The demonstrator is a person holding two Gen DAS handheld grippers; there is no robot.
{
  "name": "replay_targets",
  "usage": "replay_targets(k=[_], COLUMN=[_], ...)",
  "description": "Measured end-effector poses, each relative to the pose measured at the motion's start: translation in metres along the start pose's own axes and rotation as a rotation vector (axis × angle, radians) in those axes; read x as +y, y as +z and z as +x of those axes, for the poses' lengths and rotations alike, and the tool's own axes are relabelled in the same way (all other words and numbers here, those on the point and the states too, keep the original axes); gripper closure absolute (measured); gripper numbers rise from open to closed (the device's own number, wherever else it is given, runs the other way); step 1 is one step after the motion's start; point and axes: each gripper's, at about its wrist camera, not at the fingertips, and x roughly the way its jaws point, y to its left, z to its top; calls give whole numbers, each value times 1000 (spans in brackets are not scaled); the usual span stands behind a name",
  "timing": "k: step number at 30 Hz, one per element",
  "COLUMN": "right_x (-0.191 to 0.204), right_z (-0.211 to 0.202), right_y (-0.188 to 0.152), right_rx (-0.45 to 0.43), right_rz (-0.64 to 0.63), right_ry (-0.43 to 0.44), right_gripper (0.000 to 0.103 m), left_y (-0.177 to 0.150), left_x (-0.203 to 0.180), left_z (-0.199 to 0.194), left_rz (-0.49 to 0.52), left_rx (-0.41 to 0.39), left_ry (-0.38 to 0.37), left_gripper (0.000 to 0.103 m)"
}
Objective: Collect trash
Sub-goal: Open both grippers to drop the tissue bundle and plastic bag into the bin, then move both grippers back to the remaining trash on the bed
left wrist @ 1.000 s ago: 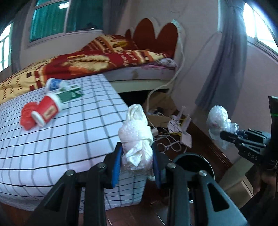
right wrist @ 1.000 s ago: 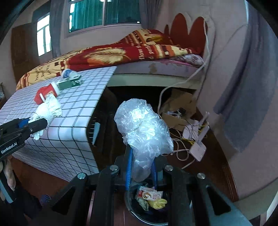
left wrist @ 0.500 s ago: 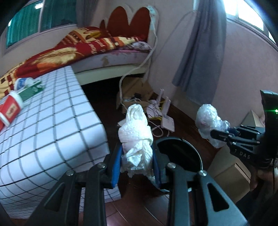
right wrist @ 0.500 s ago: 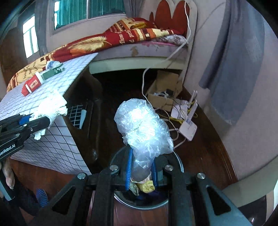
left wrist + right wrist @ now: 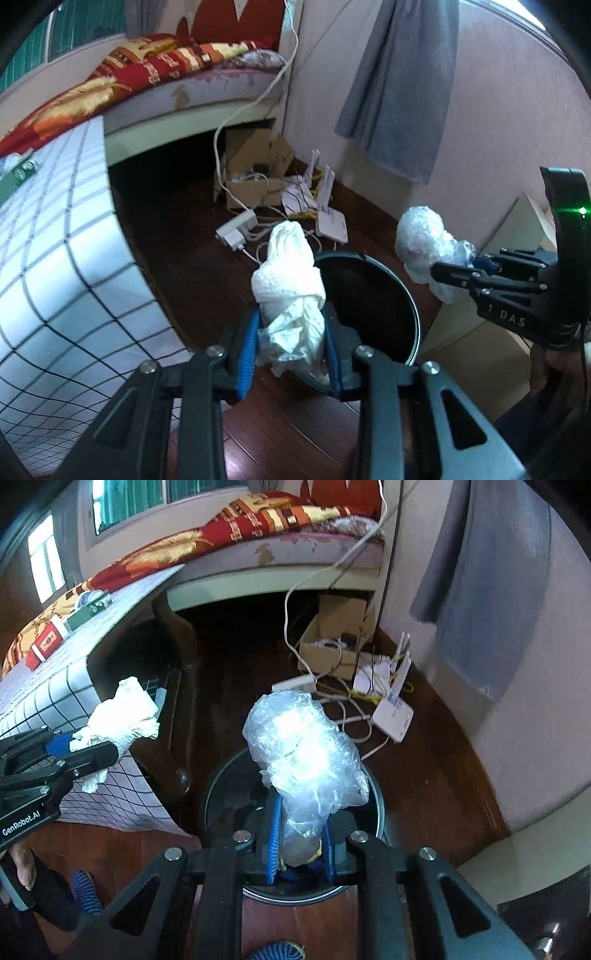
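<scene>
1. The left hand-held gripper is clenched on a crumpled white paper towel, which stands up between the blue pads. In the left wrist view it hangs at the near-left rim of the black trash bin, more over the rim than over the opening.
2. The right hand-held gripper is clenched on a wad of clear plastic wrap. In the right wrist view that wad sits squarely above the mouth of the trash bin, with some waste already visible at the bottom.
3. The step in hand looks like the drop. The right load seems ready; letting those pads part while pointing down into the opening should do it.
4. The left load probably needs carrying further toward the bin's centre before release, or the towel could catch the rim and fall onto the wooden floor.
5. Both items are light and may cling to the pads, so open wide and wait for them to fall clear.
6. Keep the two grippers apart over the narrow opening.
7. A red paper cup and a green carton lie on the checked surface, likely next.
</scene>
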Motion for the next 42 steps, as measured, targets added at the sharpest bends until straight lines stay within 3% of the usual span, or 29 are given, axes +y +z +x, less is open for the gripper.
replay_targets(k=[12,21,22,23,24,26,27,32,42], right_x=[-7,-11,-12,-11,-11,-12,-16,-37,-30], right_z=[58,87,90,93,98,108,110,107,63], right_y=[-30,-44,-45,-46,-47,-50,-52,-54,-31], right_rx=[165,229,234,240,256,303,310,307,155], right_rz=[-31,-58,-61,-65,-77,-96,-93,-41,-10], right_ry=[2,20,25,31,43,5,-21,-59,-95], right_gripper=[82,82,82,82,79,48,20,0,0], left_y=[-6,-11,-12,-12,-13,-13,-13,-16,-3], left_x=[-10,-18,-19,-20,-22,-21,-19,-11,-1], left_z=[56,92,95,99,103,103,100,83,36], left_rz=[6,6,8,10,9,4,-4,3,-18], left_rx=[149,246,257,268,269,247,228,189,97], left_ry=[-99,-135,-147,-165,-168,-106,-77,13,112], left_gripper=[70,69,67,59,51,5,2,0,0])
